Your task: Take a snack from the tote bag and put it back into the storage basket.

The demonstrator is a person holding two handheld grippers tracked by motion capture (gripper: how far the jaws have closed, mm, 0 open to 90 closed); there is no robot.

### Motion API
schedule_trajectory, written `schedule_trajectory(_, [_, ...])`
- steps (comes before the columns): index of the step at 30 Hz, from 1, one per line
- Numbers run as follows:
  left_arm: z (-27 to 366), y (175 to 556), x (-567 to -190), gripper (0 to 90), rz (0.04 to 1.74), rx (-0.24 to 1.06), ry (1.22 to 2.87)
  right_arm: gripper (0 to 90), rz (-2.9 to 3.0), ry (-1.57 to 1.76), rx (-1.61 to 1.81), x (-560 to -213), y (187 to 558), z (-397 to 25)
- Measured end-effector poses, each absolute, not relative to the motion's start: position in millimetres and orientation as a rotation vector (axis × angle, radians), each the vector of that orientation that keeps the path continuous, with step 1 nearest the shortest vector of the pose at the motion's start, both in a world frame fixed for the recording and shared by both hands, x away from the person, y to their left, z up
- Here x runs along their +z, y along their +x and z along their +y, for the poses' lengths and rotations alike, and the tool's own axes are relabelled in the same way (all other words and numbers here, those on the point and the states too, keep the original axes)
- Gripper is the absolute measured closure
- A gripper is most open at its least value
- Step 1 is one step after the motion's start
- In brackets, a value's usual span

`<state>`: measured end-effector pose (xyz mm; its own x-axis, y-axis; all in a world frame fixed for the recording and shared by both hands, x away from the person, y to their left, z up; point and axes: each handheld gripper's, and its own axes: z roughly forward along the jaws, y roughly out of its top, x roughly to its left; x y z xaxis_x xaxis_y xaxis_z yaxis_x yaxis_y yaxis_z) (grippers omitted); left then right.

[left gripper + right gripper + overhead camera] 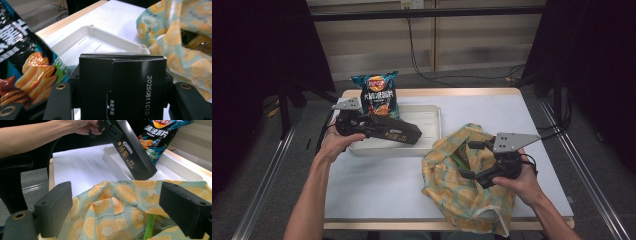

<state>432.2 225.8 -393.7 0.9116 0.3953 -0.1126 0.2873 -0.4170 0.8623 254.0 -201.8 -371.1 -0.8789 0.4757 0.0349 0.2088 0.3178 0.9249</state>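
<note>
Left claw (362, 126) clamped on long black cardboard snack box (394, 132) over white plastic tray (432, 116): light, rigid, crushable, best gripped near end. Right claw (469, 160) spread wide at soft orange-print fabric bag (452, 190).

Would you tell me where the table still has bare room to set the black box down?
Free: the white tray floor right of the chip bag, and the table between tray and fabric bag. Crowded: the near right, under that bag and the right gripper.

Even overhead light on the pale table (492, 107), dark surrounds, soft blur on near edges.
</note>
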Motion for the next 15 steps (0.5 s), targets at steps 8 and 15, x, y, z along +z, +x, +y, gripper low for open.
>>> schedule_trajectory(8, [235,437,-398,43.0,0.468,0.097,2.044,11.1,2.335,0.631,1.585,-371,254,-202])
schedule_trajectory(15, [244,436,-400,41.8,0.491,0.100,2.076,11.1,2.339,0.630,1.585,-371,254,-202])
